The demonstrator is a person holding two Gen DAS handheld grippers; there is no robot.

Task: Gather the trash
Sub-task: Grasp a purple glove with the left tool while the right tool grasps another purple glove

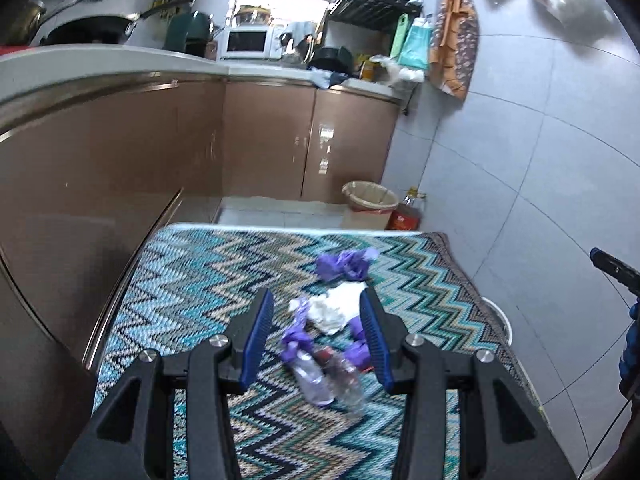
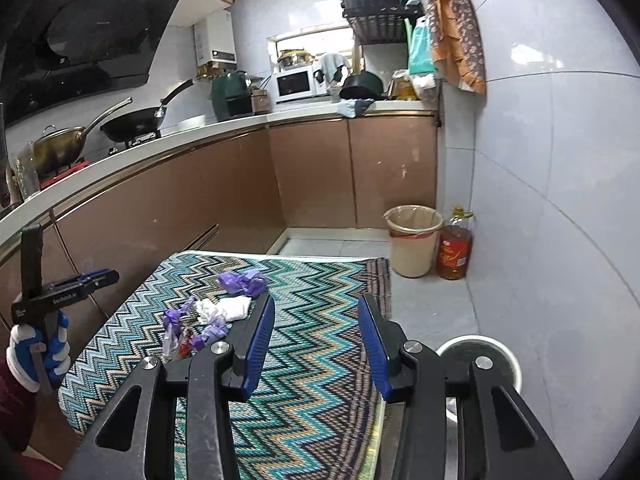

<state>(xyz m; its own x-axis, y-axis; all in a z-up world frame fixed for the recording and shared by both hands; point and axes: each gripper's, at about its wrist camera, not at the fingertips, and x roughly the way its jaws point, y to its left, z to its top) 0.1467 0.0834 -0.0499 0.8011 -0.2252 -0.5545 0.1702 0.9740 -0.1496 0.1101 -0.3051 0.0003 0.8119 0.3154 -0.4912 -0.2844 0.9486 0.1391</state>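
Observation:
The trash lies in a heap on a table under a zigzag cloth (image 1: 192, 280): a purple plastic wad (image 1: 348, 264), white crumpled tissue (image 1: 336, 308), purple scraps (image 1: 296, 338) and two clear plastic bottles (image 1: 320, 380). My left gripper (image 1: 317, 292) hovers just short of the heap, open, with nothing between its blue pads. In the right wrist view the same purple wad (image 2: 242, 282), tissue (image 2: 228, 308) and bottles (image 2: 180, 340) lie to the left of my right gripper (image 2: 317, 300), which is open and empty over bare cloth. A gloved hand (image 2: 40, 344) holds the left gripper (image 2: 104, 276).
A lined waste bin (image 2: 414, 240) stands on the floor beyond the table's far right corner, next to an oil bottle (image 2: 454, 248). A white round object (image 2: 480, 360) sits on the floor right of the table. Brown cabinets (image 2: 180, 208) run along the left and back.

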